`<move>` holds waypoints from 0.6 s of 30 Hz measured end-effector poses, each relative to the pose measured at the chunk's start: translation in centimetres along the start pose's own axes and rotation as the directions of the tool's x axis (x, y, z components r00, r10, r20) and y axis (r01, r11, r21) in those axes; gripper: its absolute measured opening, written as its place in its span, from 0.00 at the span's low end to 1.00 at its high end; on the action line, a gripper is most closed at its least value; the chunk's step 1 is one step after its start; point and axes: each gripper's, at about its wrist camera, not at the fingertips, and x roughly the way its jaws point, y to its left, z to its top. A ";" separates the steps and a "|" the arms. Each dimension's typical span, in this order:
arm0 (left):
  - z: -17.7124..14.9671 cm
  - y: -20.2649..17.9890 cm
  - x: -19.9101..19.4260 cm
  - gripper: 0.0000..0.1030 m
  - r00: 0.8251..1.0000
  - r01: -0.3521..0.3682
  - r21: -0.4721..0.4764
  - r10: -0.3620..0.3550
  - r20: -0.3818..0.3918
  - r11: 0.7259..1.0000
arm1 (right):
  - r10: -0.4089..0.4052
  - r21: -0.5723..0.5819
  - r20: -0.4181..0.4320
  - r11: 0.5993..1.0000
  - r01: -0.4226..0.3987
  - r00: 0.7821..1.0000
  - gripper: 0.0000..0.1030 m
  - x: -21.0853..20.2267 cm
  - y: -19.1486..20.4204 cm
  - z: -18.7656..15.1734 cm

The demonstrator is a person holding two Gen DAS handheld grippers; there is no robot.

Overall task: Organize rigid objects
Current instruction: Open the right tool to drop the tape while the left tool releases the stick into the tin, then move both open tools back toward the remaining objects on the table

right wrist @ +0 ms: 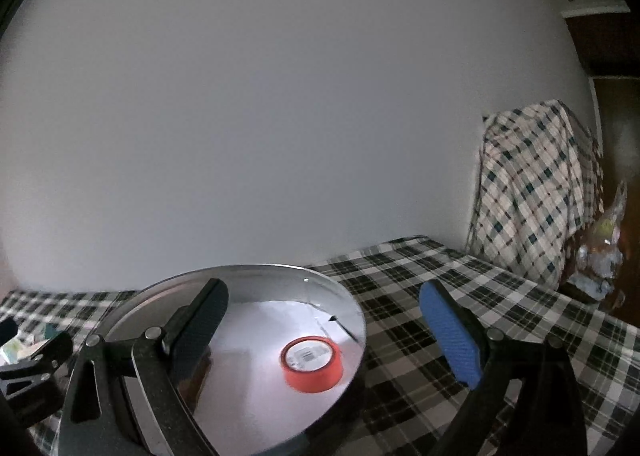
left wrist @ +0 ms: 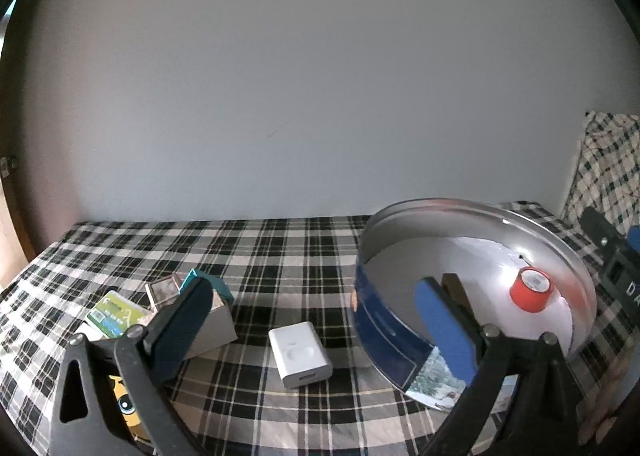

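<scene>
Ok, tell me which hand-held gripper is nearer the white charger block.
Left. The left hand-held gripper is open, with the white charger block lying on the cloth between its fingers. The right hand-held gripper hangs over the round tin, further off.

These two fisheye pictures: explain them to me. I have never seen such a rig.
Each picture comes from a camera mounted on a hand-held two-finger gripper, looking along its fingers. A person holds one gripper in each hand.

The left gripper is open over a black-and-white checked cloth. Below it lie a small white charger block and some small boxes.

The right gripper is open too, over a round blue metal tin holding a red tape roll. Neither gripper holds anything.
</scene>
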 end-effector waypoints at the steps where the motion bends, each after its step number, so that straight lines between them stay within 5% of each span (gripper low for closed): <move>1: 0.0 0.1 -0.1 0.99 1.000 0.003 0.002 -0.003 0.002 1.000 | 0.009 0.000 -0.001 1.000 -0.009 1.000 0.95 -0.2 0.2 -0.1; 18: -0.7 3.6 -1.4 0.99 0.999 -0.029 -0.022 0.028 -0.028 0.999 | 0.122 -0.007 -0.039 0.992 -0.122 0.992 0.95 -2.8 4.3 -1.4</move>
